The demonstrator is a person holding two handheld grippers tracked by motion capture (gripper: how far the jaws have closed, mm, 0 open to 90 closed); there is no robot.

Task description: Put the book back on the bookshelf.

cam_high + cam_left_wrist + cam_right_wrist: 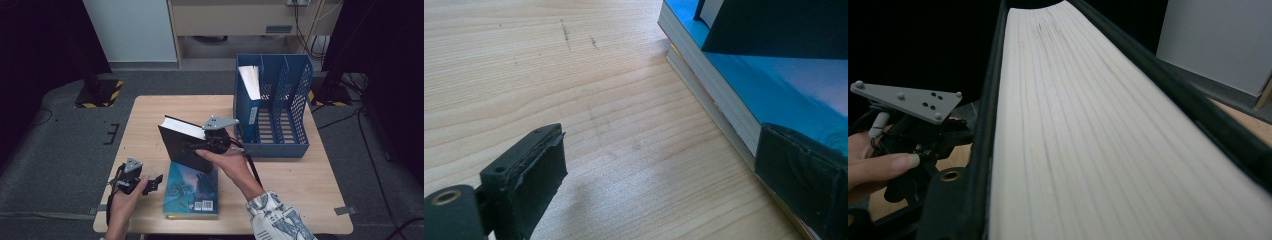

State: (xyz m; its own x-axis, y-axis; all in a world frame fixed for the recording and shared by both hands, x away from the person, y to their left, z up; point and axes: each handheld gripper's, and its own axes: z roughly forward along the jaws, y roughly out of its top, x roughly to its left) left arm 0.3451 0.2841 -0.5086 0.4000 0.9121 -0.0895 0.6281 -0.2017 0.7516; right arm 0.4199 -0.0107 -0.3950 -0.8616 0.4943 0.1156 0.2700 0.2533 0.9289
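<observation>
Black book [181, 144] is clamped, tilted, in the right tool [207, 145]; left tool [152, 184] gapes wide beside the blue book [192, 190].

Book [181, 142] tilted above a flat book [192, 190] on the table [300, 185], file rack [280, 107] behind right

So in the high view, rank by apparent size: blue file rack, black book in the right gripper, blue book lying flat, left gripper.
1. blue file rack
2. and 3. blue book and black book: look alike, and the black one is raised nearer the camera, so unranked
4. left gripper
</observation>
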